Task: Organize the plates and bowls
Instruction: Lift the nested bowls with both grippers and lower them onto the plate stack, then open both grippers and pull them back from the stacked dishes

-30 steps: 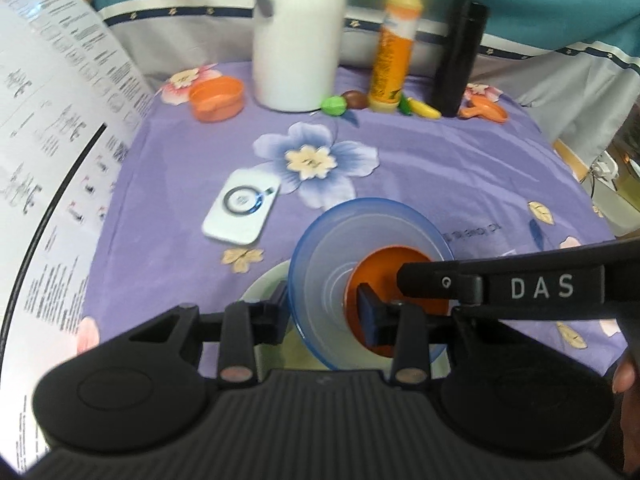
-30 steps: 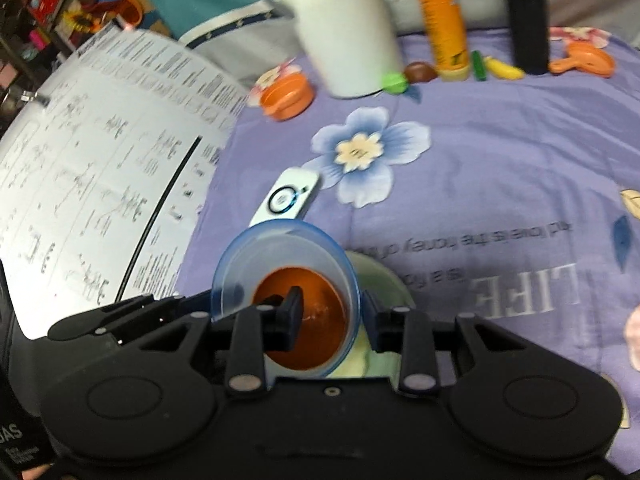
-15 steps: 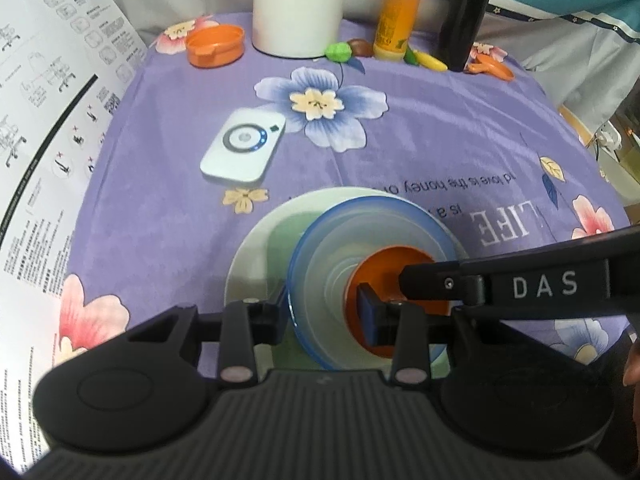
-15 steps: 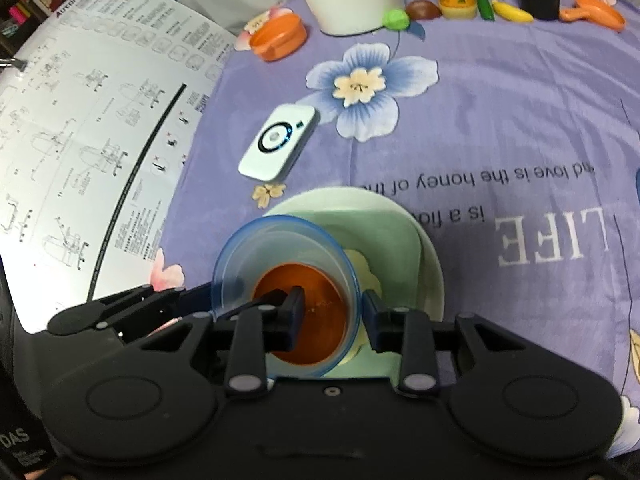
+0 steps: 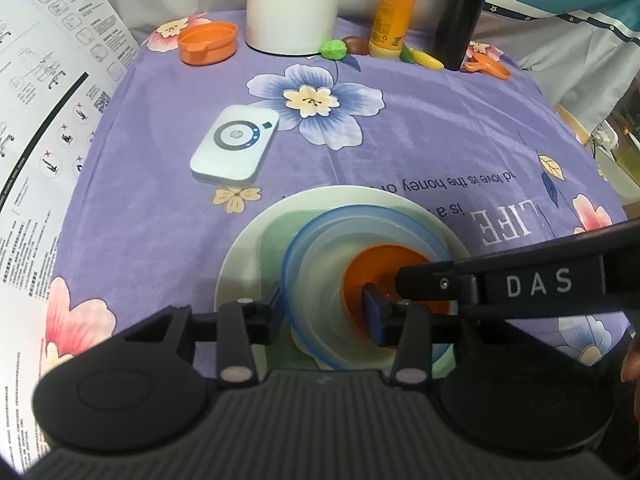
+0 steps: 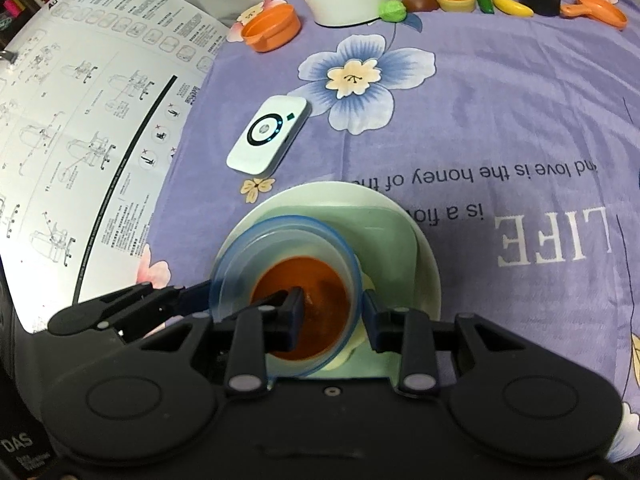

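Note:
A clear blue-rimmed bowl (image 5: pixel 320 276) with an orange bowl (image 5: pixel 380 272) nested inside sits over a pale green plate (image 5: pixel 256 264) on the purple cloth. My left gripper (image 5: pixel 324 316) is shut on the blue bowl's left wall, one finger outside, one inside. My right gripper (image 6: pixel 332 312) is shut on the same bowl's (image 6: pixel 280 248) right wall, its left finger inside over the orange bowl (image 6: pixel 320 280), above the plate (image 6: pixel 408 240). Whether the bowl rests on the plate I cannot tell.
A white remote-like device (image 5: pixel 234 146) lies beyond the plate. At the back stand a white jug (image 5: pixel 292 4), an orange bottle (image 5: pixel 394 12), a black bottle (image 5: pixel 466 12), an orange lid (image 5: pixel 208 42) and small toy foods. A printed sheet (image 6: pixel 80 128) covers the left.
Both grippers have moved down and back with the bowls, so the green plate has come into full view beneath them. Both grips are unchanged.

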Demonstrator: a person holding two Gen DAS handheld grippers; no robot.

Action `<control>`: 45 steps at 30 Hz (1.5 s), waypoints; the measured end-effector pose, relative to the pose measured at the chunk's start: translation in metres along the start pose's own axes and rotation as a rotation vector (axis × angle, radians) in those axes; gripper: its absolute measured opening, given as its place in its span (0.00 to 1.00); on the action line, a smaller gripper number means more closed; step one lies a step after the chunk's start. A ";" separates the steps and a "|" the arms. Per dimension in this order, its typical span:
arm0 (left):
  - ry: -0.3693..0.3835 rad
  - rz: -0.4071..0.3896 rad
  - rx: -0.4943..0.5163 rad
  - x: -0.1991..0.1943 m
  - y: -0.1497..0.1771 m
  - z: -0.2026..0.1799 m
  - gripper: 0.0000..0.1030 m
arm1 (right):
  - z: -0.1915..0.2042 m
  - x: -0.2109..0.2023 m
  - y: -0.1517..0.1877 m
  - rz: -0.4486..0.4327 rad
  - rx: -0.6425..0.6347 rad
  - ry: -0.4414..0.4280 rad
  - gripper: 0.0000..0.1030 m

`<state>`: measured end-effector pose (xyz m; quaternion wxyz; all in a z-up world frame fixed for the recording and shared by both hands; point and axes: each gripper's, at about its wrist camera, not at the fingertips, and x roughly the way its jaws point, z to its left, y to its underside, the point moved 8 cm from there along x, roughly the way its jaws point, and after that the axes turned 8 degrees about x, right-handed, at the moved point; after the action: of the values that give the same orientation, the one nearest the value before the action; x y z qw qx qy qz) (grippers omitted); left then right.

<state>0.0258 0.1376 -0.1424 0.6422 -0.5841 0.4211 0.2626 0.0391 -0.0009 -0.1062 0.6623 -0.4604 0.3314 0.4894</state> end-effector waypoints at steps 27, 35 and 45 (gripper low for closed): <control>-0.138 -0.292 -0.027 -0.082 -0.011 0.020 1.00 | -0.015 -0.074 -0.013 -0.230 -0.011 -0.068 1.00; -0.165 -0.320 0.028 -0.108 0.009 0.009 1.00 | -0.019 -0.108 0.015 -0.304 -0.157 -0.039 1.00; -0.181 -0.337 0.057 -0.124 0.027 -0.008 1.00 | -0.018 -0.130 0.043 -0.328 -0.234 -0.002 1.00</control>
<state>-0.0610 0.1542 -0.0508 0.7287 -0.6019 0.2651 0.1908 -0.0403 -0.0585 -0.0097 0.6753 -0.5816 0.1920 0.4108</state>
